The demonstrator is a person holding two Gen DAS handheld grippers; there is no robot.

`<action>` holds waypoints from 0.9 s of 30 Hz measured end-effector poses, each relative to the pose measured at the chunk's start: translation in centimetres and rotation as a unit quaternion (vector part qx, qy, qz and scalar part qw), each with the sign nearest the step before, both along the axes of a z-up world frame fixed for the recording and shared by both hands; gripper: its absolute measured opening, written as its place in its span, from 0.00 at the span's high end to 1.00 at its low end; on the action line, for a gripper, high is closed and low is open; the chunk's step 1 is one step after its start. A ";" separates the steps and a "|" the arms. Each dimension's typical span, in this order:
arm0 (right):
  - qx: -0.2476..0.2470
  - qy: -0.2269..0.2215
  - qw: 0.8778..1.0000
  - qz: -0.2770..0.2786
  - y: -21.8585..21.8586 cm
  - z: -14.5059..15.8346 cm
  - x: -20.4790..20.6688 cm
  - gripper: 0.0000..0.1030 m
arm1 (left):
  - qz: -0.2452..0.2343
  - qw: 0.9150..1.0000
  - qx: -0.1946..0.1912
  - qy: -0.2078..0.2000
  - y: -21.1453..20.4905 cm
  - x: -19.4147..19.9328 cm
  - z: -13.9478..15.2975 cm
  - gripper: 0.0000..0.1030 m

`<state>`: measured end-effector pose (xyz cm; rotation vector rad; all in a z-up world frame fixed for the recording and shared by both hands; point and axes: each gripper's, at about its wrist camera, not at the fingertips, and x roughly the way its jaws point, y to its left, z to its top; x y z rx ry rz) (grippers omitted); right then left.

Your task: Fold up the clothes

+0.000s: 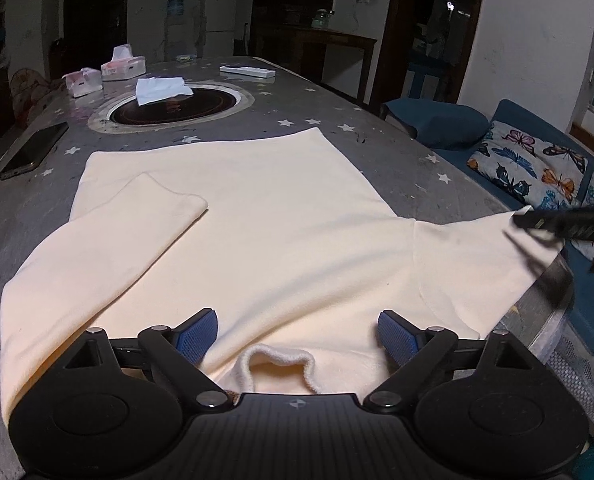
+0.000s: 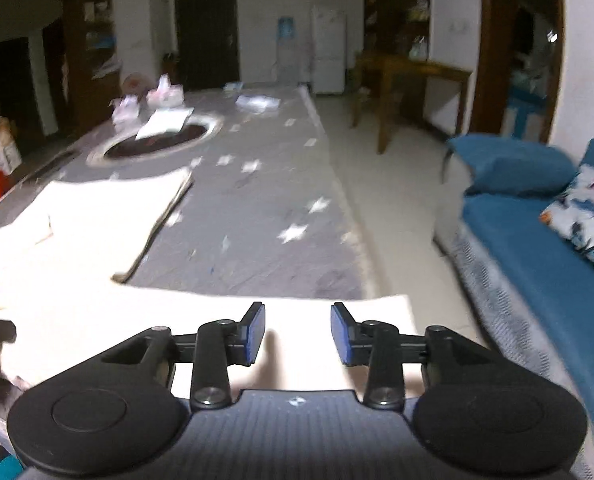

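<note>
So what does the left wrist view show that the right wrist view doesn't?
Only the left wrist view shows the shirt's ribbed collar, the left sleeve already folded in, a dark phone and the open left gripper.

Only the right wrist view shows the open right gripper above the right sleeve's end, and the wooden side table.

Both show the cream shirt, the star-patterned table, the tissue boxes and the blue sofa.
</note>
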<state>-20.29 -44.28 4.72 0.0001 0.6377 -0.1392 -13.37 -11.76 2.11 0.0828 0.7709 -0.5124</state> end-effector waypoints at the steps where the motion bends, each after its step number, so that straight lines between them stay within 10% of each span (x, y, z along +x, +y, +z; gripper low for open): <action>1: 0.003 0.002 1.000 0.010 0.4 0.0 0.4 0.61 | 0.003 1.000 -0.002 0.001 0.2 0.0 0.2 0.13; 10: 0.029 0.016 0.994 0.100 3.6 -0.4 3.6 0.49 | 0.056 0.997 0.022 -0.051 1.8 3.5 2.3 0.21; 21: 0.052 0.011 0.972 0.228 11.2 -0.1 6.8 0.48 | 0.060 0.995 0.070 -0.044 0.5 9.9 -0.2 0.54; 27: 0.054 0.019 0.965 0.257 13.3 -0.6 7.1 0.48 | 0.070 0.995 0.046 -0.045 2.1 10.4 0.2 0.93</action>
